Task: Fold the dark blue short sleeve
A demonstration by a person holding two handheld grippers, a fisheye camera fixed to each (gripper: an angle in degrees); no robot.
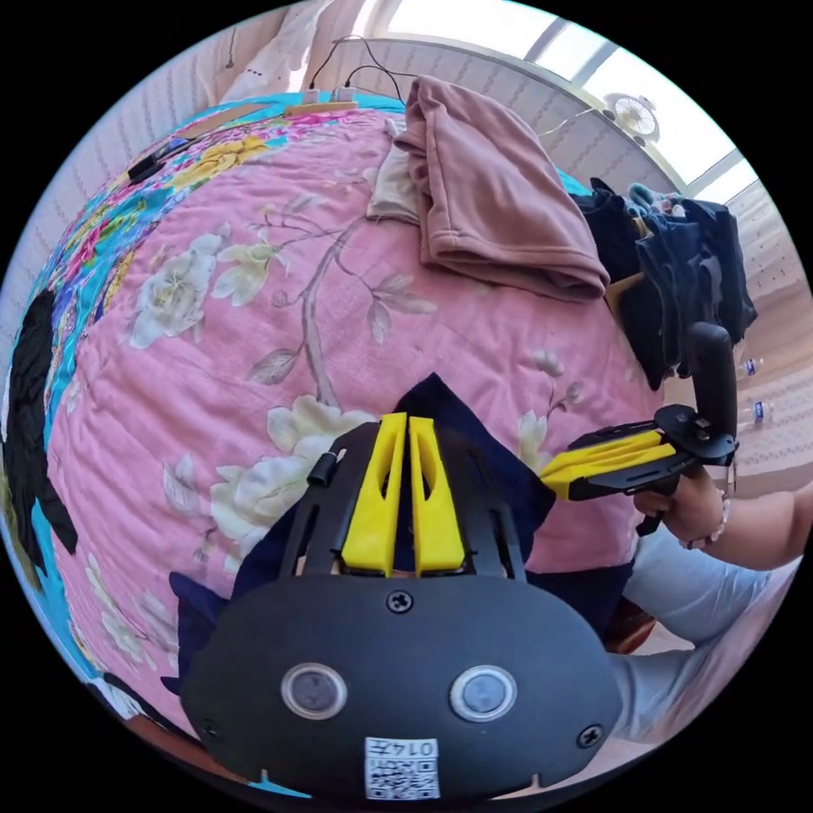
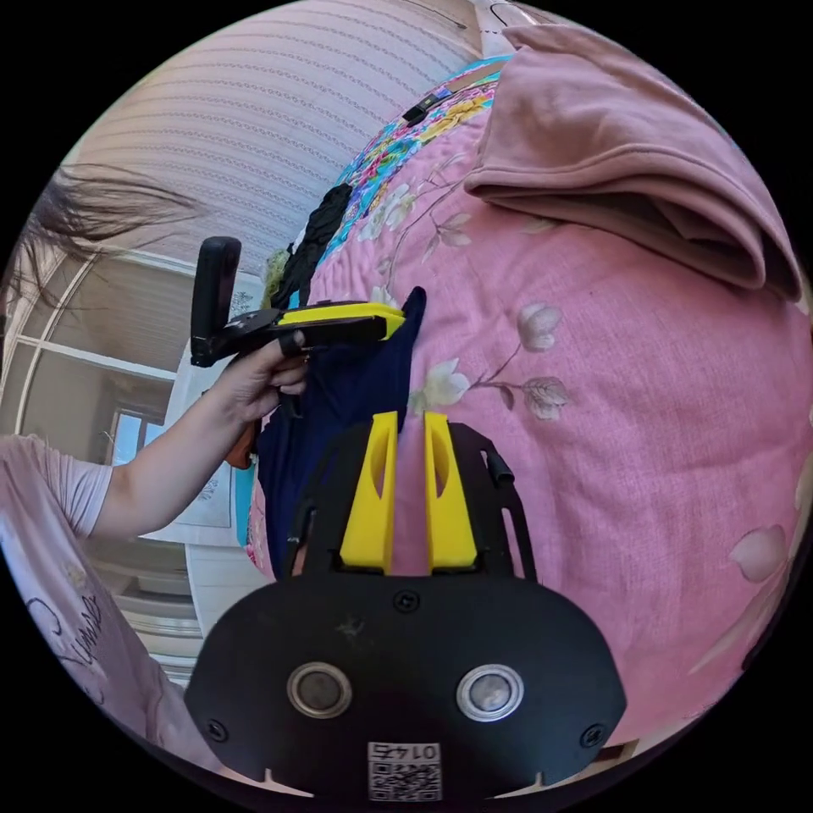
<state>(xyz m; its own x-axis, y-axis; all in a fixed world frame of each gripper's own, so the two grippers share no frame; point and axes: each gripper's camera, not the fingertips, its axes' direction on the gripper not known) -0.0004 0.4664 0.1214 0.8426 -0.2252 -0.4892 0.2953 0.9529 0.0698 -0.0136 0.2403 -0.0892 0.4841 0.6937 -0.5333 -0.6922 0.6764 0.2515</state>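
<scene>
On pink floral quilt [image 1: 254,356], dark blue short sleeve [image 2: 339,406] is pinched at one corner by left gripper [image 2: 394,320]; right gripper [image 2: 410,419] nearly closed, apparently w/o cloth. Fold underway; corner to be carried across next.

Bed under a pink floral quilt [image 1: 474,339]
A folded mauve garment [image 1: 491,195] and the dark blue short sleeve [image 2: 339,415] are laid on it.

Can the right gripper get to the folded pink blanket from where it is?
Probably yes. The right gripper hovers over bare quilt, and the pink blanket lies farther up the bed with nothing between them. Whether the arm stretches that far is a guess.
</scene>
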